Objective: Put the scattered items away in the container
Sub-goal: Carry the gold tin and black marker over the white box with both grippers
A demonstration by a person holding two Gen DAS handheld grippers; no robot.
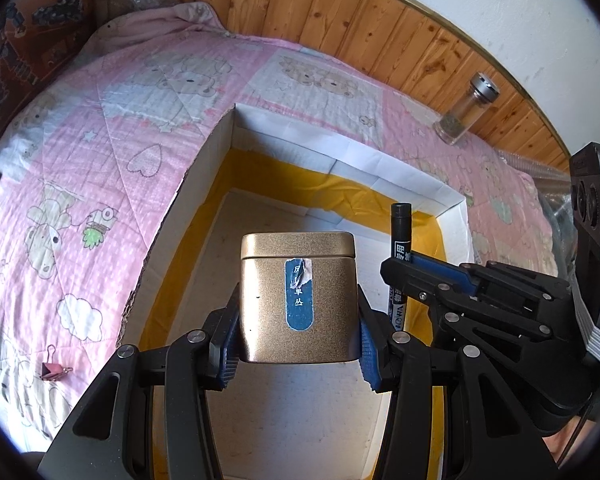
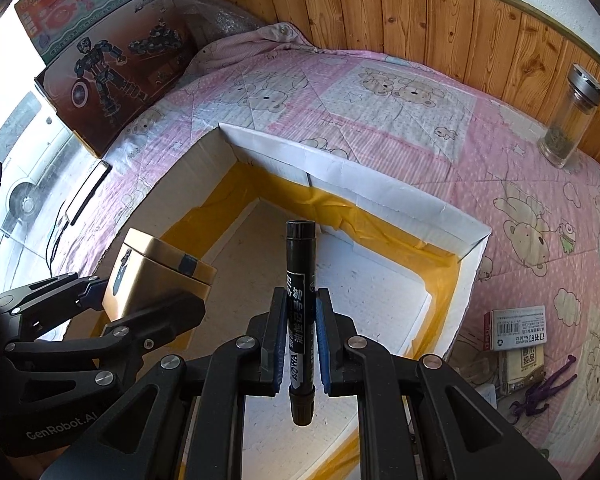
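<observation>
A gold tin (image 1: pixel 298 296) with a blue label is clamped between the blue pads of my left gripper (image 1: pixel 298 332), hanging over the open white box (image 1: pixel 348 156) lined with yellow tape. My right gripper (image 2: pixel 302 336) is shut on a black marker (image 2: pixel 300 292), also above the box floor. In the left wrist view the right gripper (image 1: pixel 416 272) and marker (image 1: pixel 400 236) sit just right of the tin. In the right wrist view the left gripper (image 2: pixel 132 292) and tin (image 2: pixel 156 272) appear at the left, near the box's left wall.
The box rests on a pink quilt (image 1: pixel 100 160) with bear prints. A pink binder clip (image 1: pixel 52 370) lies left of the box. A glass jar (image 2: pixel 572 120) stands by the wooden wall. Small cartons (image 2: pixel 516 328) and a purple figure (image 2: pixel 544 392) lie right of the box. A toy box (image 2: pixel 112 64) leans at the far left.
</observation>
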